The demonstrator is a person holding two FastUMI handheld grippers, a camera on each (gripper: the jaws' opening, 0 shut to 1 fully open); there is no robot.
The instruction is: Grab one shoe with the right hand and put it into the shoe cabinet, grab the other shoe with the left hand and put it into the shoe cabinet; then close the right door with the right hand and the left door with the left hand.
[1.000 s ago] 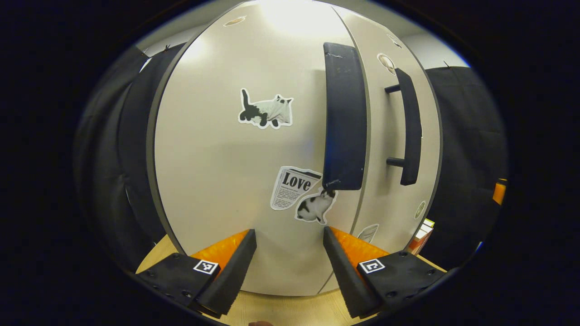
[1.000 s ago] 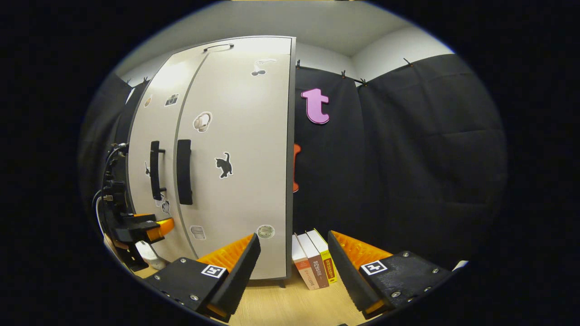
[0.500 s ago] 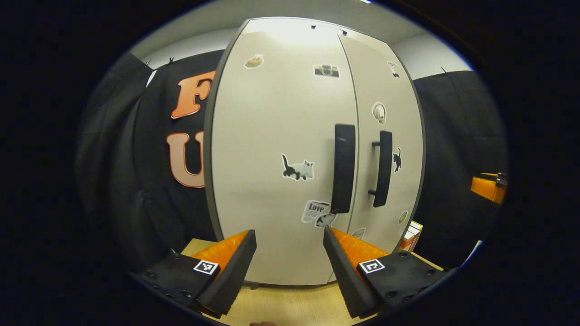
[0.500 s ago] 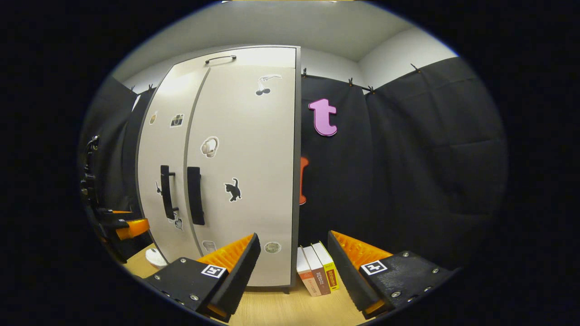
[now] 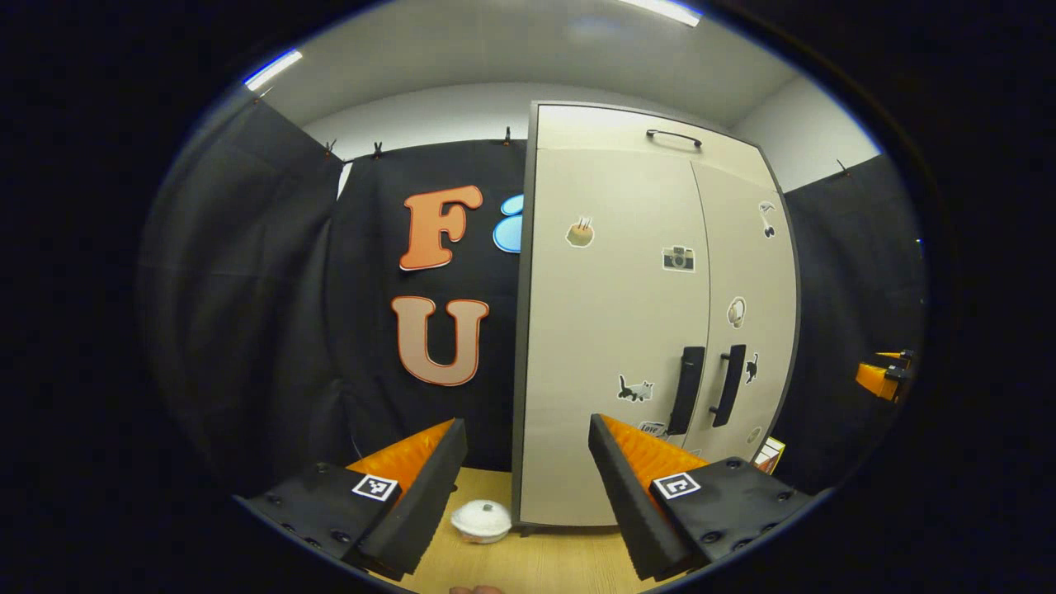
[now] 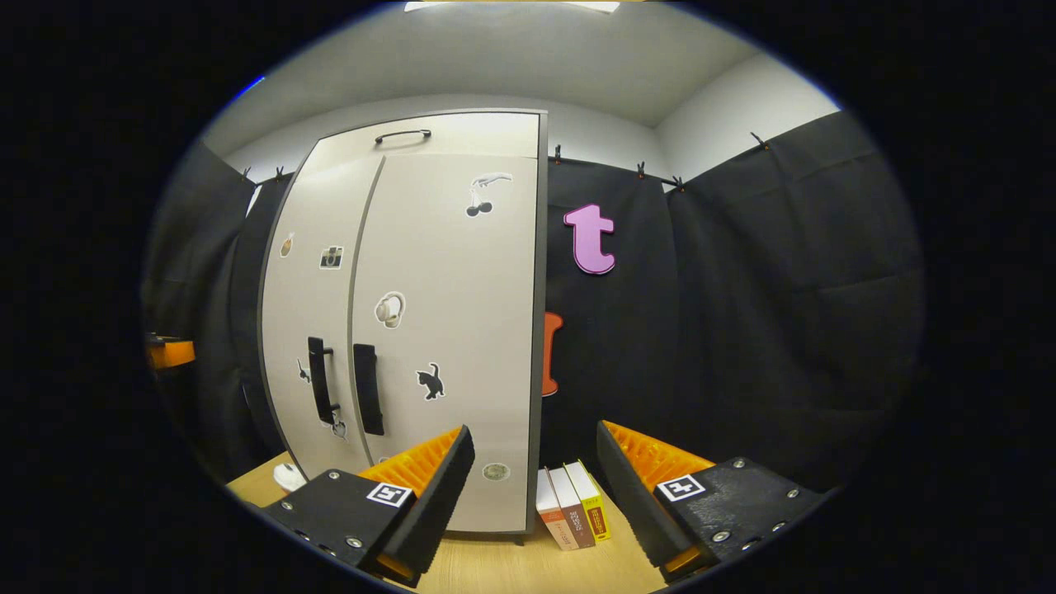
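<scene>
Both claws stand spread with nothing between the fingers: the left gripper [image 5: 526,487] and the right gripper [image 6: 535,495], each well back from the shoe cabinet [image 5: 627,330]. Its left door [image 5: 606,330] and right door [image 6: 450,330] are shut, so the shoes are hidden. Left of the cabinet, the left gripper view shows a small white round object [image 5: 481,520] on the wooden tabletop [image 5: 536,565]; right of the cabinet, the right gripper view shows three upright books [image 6: 573,505]. Black cloth hangs behind.
</scene>
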